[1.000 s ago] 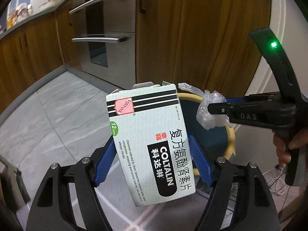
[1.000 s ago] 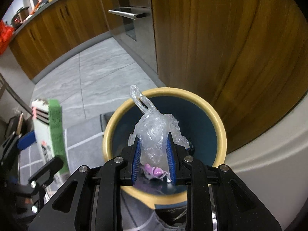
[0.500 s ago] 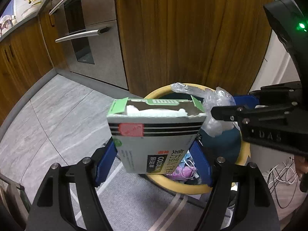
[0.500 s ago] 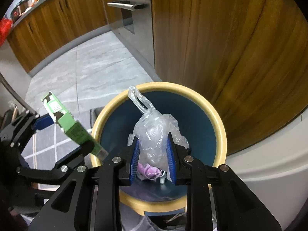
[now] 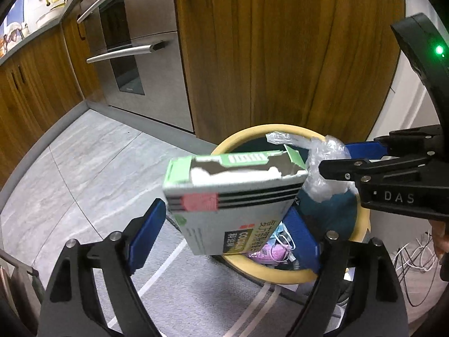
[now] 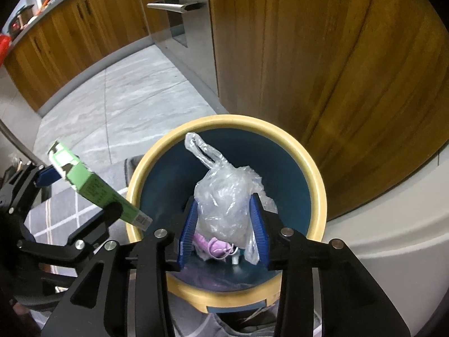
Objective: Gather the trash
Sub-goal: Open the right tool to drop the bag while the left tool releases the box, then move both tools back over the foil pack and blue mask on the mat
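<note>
Left gripper (image 5: 224,233) jaws wide, opening; torn green-white cardboard medicine box (image 5: 233,196) loose between, tilted over yellow-rimmed blue round bin (image 6: 314,174). Right gripper (image 6: 223,229) jaws opening around crumpled clear plastic bag (image 6: 224,202), above bin.

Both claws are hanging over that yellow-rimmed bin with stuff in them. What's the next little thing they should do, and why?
Probably just finish letting go. The right claw is opening around the crumpled plastic bag, which hangs squarely over the bin. The left claw is opening too, but its medicine box sits over the near rim, so nudging it further over the opening first looks safer.
</note>
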### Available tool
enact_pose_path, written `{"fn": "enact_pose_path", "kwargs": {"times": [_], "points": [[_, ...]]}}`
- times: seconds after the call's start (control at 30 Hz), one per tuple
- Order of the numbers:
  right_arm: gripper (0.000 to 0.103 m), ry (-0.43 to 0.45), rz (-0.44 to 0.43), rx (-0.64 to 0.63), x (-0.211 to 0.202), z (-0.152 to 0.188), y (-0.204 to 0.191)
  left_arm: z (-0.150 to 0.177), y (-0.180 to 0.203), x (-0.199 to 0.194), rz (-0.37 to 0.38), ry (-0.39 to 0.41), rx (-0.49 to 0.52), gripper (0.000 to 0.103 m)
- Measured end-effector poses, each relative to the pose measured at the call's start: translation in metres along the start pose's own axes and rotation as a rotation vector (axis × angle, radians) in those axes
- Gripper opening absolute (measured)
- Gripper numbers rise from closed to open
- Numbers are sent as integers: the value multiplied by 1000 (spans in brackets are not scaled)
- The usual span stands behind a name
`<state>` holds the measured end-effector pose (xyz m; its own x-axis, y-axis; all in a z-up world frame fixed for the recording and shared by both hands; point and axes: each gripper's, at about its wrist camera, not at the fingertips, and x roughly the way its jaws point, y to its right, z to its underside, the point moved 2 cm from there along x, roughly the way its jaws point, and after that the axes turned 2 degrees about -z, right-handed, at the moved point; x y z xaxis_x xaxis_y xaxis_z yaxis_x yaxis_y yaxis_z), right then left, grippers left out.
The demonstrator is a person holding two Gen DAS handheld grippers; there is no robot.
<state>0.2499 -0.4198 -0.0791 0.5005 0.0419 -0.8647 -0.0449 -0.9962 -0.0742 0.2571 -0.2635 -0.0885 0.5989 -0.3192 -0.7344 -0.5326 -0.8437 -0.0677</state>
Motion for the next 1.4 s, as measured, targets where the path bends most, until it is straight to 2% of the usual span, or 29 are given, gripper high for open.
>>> {"fn": "enact_pose_path", "kwargs": {"times": [0.3, 0.43, 0.5, 0.57, 0.63, 0.83, 0.9, 0.93, 0.97, 1.03, 1.17, 1.3, 1.4], "points": [[51, -7, 2, 21, 1, 1, 4, -12, -16, -5, 17, 34, -59, 85], [53, -12, -4, 12, 1, 0, 1, -19, -27, -10, 86, 55, -132, 82], [53, -17, -9, 4, 2, 2, 0, -21, -32, -8, 122, 37, -163, 57], [53, -22, -17, -1, 2, 2, -1, -21, -32, -3, 131, 4, -153, 21], [53, -29, -24, -6, 4, 3, -4, -20, -31, -3, 137, 2, -134, 19], [53, -47, -22, -28, 7, 5, -8, -29, -24, -4, 135, 14, -139, 19], [53, -52, -20, -29, 8, 5, -7, -31, -21, -2, 135, 8, -147, 23], [53, -54, -19, -29, 8, 5, -7, -31, -21, -2, 139, 4, -152, 33], [53, -55, -19, -29, 8, 5, -6, -31, -21, -1, 135, 1, -159, 54], [53, -58, -21, -27, 8, 5, -7, -30, -23, -5, 120, 24, -171, 68], [53, -60, -23, -43, 8, 3, -10, -26, -29, -12, 109, 16, -191, 68], [53, -57, -24, -59, 2, 5, -19, -16, -35, -34, 75, 17, -179, 71], [62, -48, -45, -79, -12, 10, -31, -4, -44, -63, 39, 23, -186, 77]]}}
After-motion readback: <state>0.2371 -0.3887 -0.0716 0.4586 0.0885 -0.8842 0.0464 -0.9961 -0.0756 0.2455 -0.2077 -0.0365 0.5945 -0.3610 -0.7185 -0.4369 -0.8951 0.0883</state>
